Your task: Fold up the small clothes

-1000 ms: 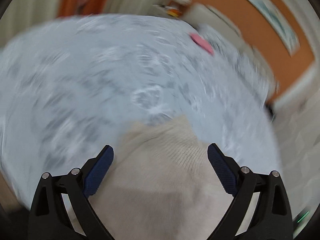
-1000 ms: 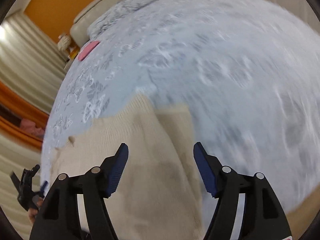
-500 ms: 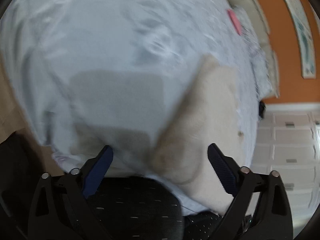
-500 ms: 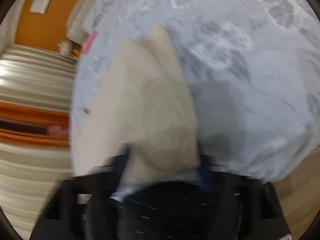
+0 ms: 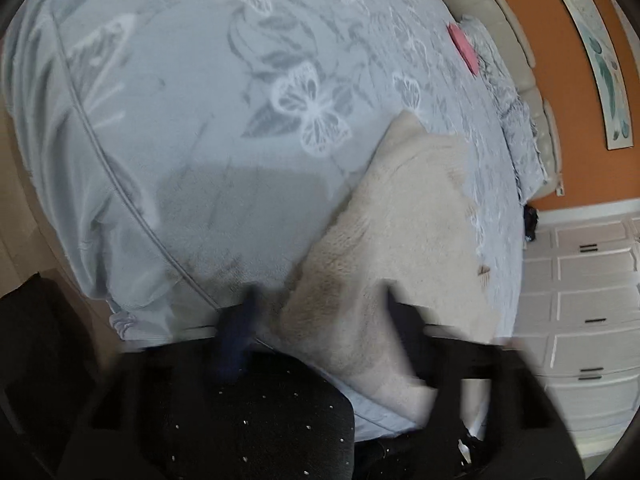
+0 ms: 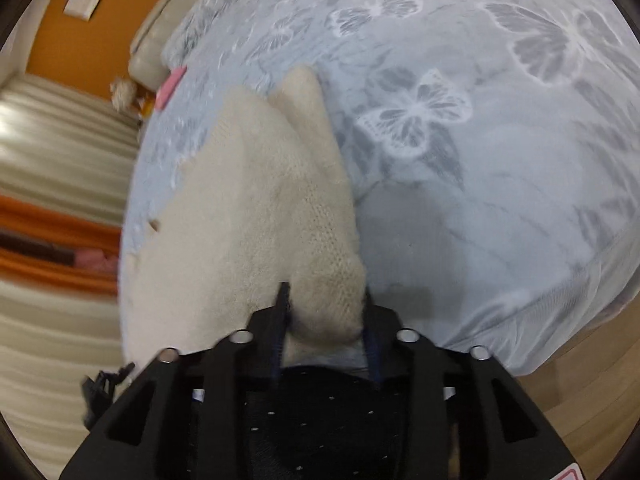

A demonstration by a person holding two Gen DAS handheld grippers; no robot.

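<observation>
A cream knitted garment (image 5: 404,240) lies near the front edge of a pale blue bedspread (image 5: 200,120) printed with butterflies. My left gripper (image 5: 320,316) is blurred and hangs over the garment's near end. Its jaws are opening: one finger stands on the bedspread left of the cloth, the other over the cloth. In the right wrist view the garment (image 6: 248,208) runs away from me, folded along its right side. My right gripper (image 6: 325,312) has the near folded corner bunched between its pads, which touch it on both sides while the jaws are opening.
A pink flat item (image 5: 464,50) lies far up the bed by a cream headboard (image 5: 516,40). White drawers (image 5: 580,300) stand to the right. Striped curtains (image 6: 60,160) and wooden floor (image 6: 580,400) flank the bed. Dark speckled clothing (image 5: 240,420) fills the bottom of both views.
Both grippers dropped toward the bed's near edge and rolled. The right jaws narrowed from wide apart onto the garment's near corner. The left jaws stayed wide.
</observation>
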